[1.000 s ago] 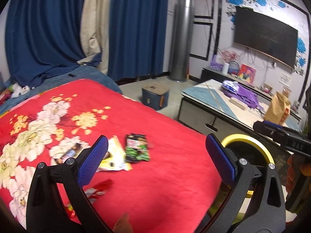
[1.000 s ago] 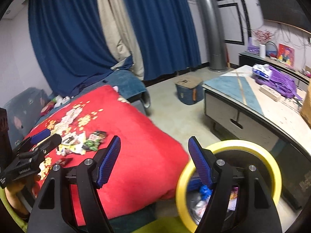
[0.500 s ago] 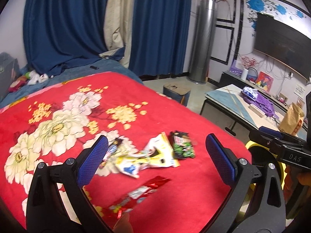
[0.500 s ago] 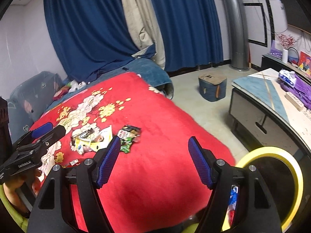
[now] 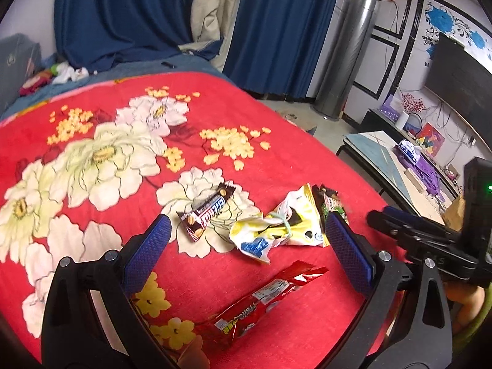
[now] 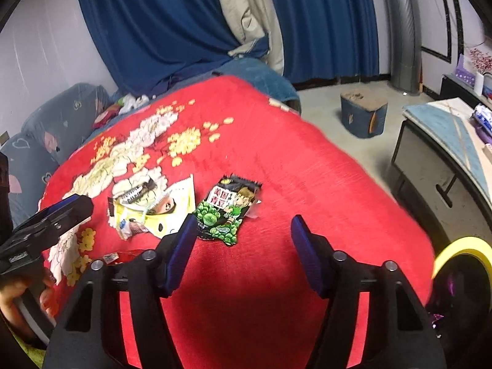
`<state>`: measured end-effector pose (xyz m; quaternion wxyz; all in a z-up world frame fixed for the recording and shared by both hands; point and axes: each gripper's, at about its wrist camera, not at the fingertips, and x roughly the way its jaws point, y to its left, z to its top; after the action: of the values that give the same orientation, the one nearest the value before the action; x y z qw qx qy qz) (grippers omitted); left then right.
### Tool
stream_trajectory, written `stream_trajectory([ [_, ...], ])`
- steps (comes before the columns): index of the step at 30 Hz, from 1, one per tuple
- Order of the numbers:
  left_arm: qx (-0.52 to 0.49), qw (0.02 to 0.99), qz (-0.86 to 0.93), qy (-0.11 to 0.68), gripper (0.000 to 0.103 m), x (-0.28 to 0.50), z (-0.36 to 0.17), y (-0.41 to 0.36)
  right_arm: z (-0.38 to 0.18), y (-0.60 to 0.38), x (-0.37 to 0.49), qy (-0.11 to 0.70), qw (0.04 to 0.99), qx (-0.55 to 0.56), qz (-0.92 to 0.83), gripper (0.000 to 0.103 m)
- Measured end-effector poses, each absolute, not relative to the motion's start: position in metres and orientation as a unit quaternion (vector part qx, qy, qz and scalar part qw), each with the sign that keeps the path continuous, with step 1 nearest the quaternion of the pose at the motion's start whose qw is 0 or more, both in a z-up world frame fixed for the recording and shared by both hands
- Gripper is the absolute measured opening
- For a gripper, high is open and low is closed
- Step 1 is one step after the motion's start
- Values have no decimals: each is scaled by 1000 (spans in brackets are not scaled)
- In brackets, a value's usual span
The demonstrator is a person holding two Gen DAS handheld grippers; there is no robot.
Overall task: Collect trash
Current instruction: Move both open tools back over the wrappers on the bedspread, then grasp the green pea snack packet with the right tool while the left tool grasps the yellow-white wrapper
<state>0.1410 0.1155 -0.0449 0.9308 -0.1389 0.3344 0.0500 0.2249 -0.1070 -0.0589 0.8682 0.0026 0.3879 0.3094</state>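
Wrappers lie on a red flowered blanket [image 5: 276, 141]: a brown chocolate bar [image 5: 206, 212], a crumpled yellow-and-white bag [image 5: 278, 230], a black-and-green snack packet [image 6: 227, 209] and a long red wrapper [image 5: 261, 301]. My left gripper [image 5: 246, 252] hangs open just above the red wrapper and the yellow bag, touching none. My right gripper [image 6: 243, 246] hovers right in front of the green packet [image 5: 330, 203]; its jaws are closing with nothing between them. A yellow-rimmed bin [image 6: 461, 258] stands at the bed's right side.
A low table [image 6: 446, 141] with purple items stands right of the bed, a blue stool [image 6: 363, 113] on the floor beyond. Blue curtains [image 5: 123, 15] and a silver column [image 5: 347, 55] line the far wall. Clothes lie heaped at the bed's far left [image 5: 55, 73].
Both grippers have swung left from the bin side and lowered over the blanket, so the wrappers now sit close under them. The right jaws stand narrower than before.
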Motion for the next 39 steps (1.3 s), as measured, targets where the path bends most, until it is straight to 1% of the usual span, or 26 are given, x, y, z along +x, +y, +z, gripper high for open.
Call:
stream_trajectory([
  [2, -139, 929, 46, 340, 92, 143, -49, 115, -68, -101, 232, 402, 861, 6, 312, 53],
  [9, -152, 920, 36, 359, 85, 152, -60, 114, -92, -91, 252, 440, 840, 44, 314, 47],
  [12, -158, 915, 34, 368, 82, 156, -65, 114, -95, -88, 255, 438, 840, 51, 317, 42],
  [14, -167, 912, 31, 374, 78, 159, -69, 114, -96, -85, 254, 435, 839, 48, 324, 35],
  [15, -170, 910, 29, 377, 77, 160, -71, 114, -97, -83, 252, 434, 838, 45, 328, 30],
  [16, -172, 909, 28, 380, 74, 162, -73, 113, -98, -82, 251, 433, 836, 45, 334, 23],
  [17, -174, 907, 26, 382, 72, 163, -75, 112, -98, -80, 252, 434, 834, 44, 338, 20],
  [18, -176, 906, 24, 385, 71, 164, -76, 112, -98, -80, 251, 433, 834, 42, 339, 18],
  [20, -178, 903, 19, 391, 64, 166, -80, 110, -99, -82, 249, 431, 834, 44, 342, 14],
  [21, -178, 902, 18, 393, 62, 167, -81, 109, -99, -83, 248, 431, 833, 47, 344, 13],
  [23, -177, 901, 16, 397, 49, 169, -83, 107, -98, -87, 244, 428, 835, 48, 343, 9],
  [25, -177, 900, 14, 399, 44, 170, -85, 106, -95, -90, 240, 422, 839, 44, 342, 7],
  [27, -173, 902, 14, 395, 43, 169, -84, 104, -93, -93, 235, 416, 842, 39, 341, 6],
  [30, -164, 908, 15, 385, 33, 166, -80, 101, -90, -99, 228, 409, 847, 37, 339, 6],
  [33, -150, 913, 15, 378, 30, 164, -76, 97, -86, -108, 222, 401, 852, 38, 334, 5],
  [34, -143, 916, 14, 374, 25, 163, -74, 94, -84, -111, 221, 398, 853, 39, 334, 5],
  [39, -119, 928, 1, 352, 23, 156, -60, 80, -74, -126, 213, 383, 862, 46, 329, 5],
])
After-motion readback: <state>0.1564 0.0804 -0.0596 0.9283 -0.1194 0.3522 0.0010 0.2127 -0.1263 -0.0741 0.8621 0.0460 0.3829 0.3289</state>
